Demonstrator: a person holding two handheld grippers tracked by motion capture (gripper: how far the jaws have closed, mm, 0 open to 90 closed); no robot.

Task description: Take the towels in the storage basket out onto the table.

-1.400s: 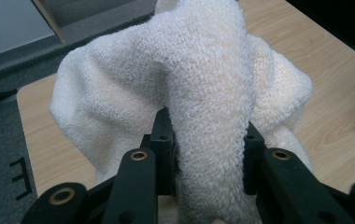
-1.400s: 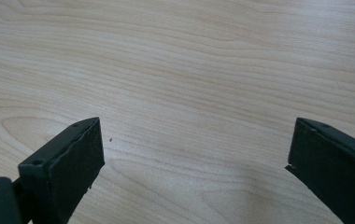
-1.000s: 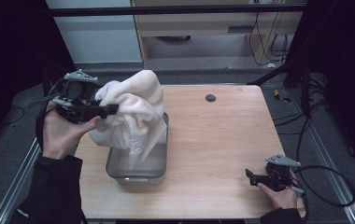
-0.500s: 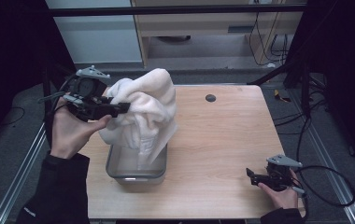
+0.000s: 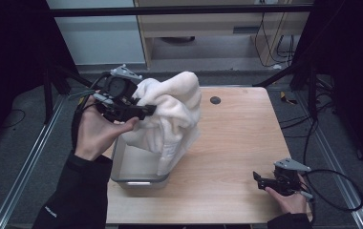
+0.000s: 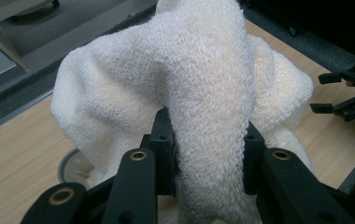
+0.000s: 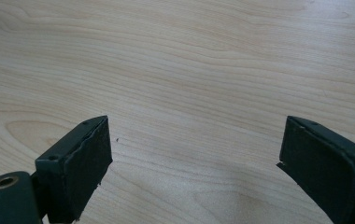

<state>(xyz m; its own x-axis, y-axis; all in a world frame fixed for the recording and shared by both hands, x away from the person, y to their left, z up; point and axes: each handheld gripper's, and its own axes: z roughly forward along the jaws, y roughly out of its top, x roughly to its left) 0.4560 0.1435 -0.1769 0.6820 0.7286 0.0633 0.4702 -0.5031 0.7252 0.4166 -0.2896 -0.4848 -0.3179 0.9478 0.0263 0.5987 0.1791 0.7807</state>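
We are looking down on a light wooden table with a small dark round grommet near its far edge, at upper centre of the frame, and black cables trailing over the floor at the right. The bulky cream-white terry towel is hanging in a heap left of centre, blocking our sight of the far end of the shallow grey metal tray below it; its lower folds are dangling over the tray, whose near end is lying bare. The left gripper, at the left of the frame, is clenching a thick fold of the towel between its jaws, and in the left gripper view we are seeing that fold squeezed between both black pads. The right gripper is resting at the lower right corner of the table, jaws spread wide over bare wood, grasping nothing.
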